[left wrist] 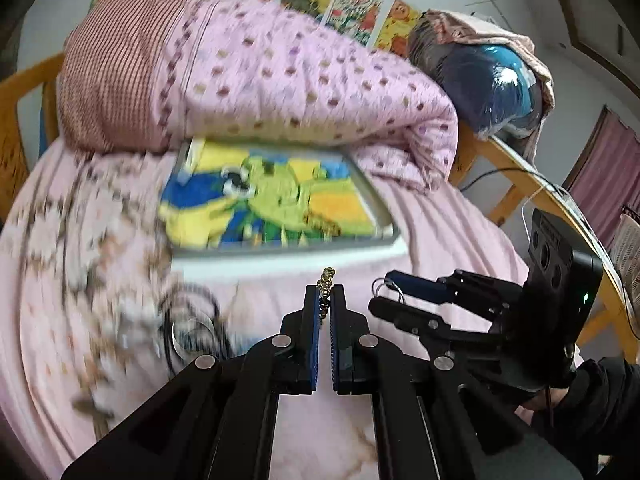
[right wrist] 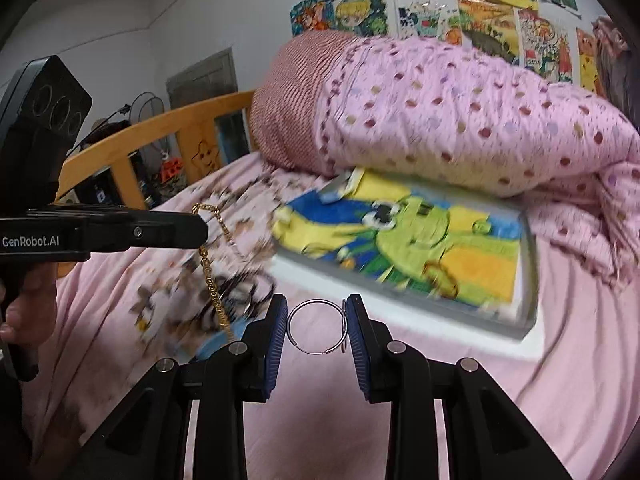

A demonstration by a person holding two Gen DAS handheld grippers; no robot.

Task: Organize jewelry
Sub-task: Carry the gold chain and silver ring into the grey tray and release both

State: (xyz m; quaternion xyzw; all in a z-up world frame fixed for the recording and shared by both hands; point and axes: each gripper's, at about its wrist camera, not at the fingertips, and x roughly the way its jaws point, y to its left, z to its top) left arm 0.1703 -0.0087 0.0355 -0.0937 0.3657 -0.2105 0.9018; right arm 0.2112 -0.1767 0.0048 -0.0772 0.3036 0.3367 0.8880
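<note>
My left gripper (left wrist: pixel 325 296) is shut on a gold chain (left wrist: pixel 325 280), whose end pokes up past the fingertips. In the right wrist view the left gripper (right wrist: pixel 200 226) shows from the side, and the gold chain (right wrist: pixel 212 280) hangs down from it over the bed. My right gripper (right wrist: pixel 316 320) is shut on a silver ring hoop (right wrist: pixel 294 326), held between the blue pads. In the left wrist view the right gripper (left wrist: pixel 384 296) sits just right of the left one, with the silver ring (left wrist: pixel 382 286) at its tips.
A tray with a colourful cartoon cloth (left wrist: pixel 276 200) lies on the pink bed (left wrist: pixel 440 232), also seen in the right wrist view (right wrist: pixel 408 248). A rolled pink quilt (left wrist: pixel 280 80) lies behind it. Dark blurred items (left wrist: pixel 192 320) lie at the left. Wooden bed rails (right wrist: pixel 160 136) border the bed.
</note>
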